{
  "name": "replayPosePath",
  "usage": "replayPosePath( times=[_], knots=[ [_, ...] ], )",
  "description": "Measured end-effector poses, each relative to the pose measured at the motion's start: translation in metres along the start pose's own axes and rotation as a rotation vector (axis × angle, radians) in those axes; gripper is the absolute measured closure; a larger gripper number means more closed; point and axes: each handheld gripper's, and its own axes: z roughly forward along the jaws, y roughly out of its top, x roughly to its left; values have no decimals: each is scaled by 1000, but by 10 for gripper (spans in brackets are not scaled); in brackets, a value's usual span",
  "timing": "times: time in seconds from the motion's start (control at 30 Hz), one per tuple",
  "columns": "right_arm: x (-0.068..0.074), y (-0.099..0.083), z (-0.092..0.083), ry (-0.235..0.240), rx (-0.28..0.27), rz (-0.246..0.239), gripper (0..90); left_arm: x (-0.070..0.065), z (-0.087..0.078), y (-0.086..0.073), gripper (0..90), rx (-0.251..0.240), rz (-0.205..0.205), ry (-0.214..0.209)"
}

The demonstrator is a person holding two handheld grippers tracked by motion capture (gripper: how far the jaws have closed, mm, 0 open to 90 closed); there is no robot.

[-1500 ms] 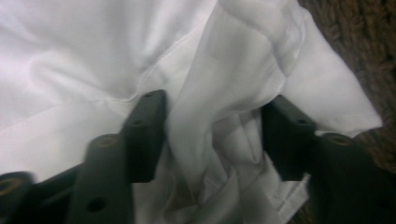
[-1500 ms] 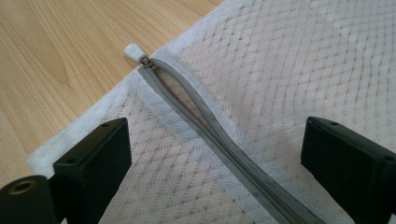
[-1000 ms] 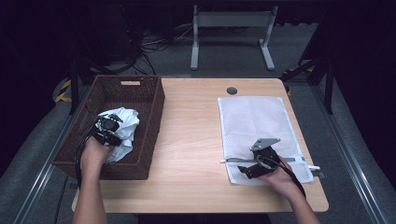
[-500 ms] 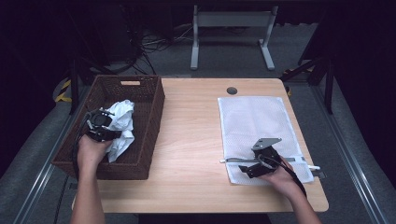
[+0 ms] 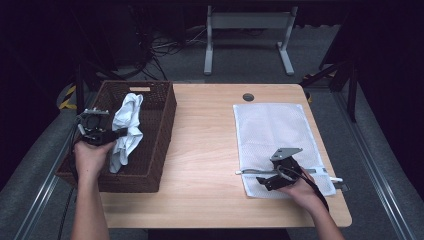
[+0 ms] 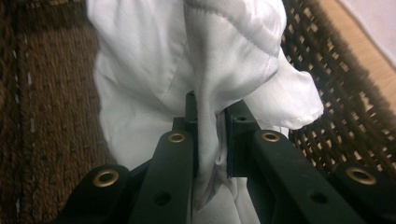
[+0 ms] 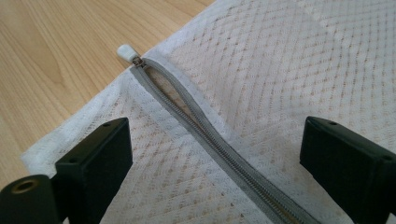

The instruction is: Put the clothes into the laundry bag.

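Wooden table with wicker basket at its left and white mesh bag at its right. Over the basket, the left gripper is clenched on a white cloth — lifted higher than a second ago, hanging. The left gripper view reveals the fabric pinched between the pads. The right gripper rests unmoved, jaws released; its view shows the grey zipper partly open — pull at the corner.
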Motion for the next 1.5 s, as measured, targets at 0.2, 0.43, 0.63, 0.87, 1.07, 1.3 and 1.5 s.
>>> replayPosePath(
  times=[0.2,0.43,0.63,0.87,1.07,1.3,1.5],
  knots=[
    [-1,-1,-1,-2,-2,6,99,-7,-12,5,832,-80,14,-24],
    [-1,-1,-1,-2,-3,2,99,-14,-25,10,832,-145,14,-108],
    [-2,-2,-2,-2,-6,4,99,-28,-36,16,832,-191,31,-156],
    [-4,-2,-4,-7,-17,10,98,-53,-47,32,833,-221,75,-206],
    [-3,-1,-5,-3,-20,2,98,-77,-52,49,833,-243,116,-249],
    [-3,-2,-6,1,-23,5,98,-105,-47,60,833,-266,141,-305],
    [-4,-1,-7,2,-29,8,98,-124,-26,58,833,-245,148,-336]
  ],
)
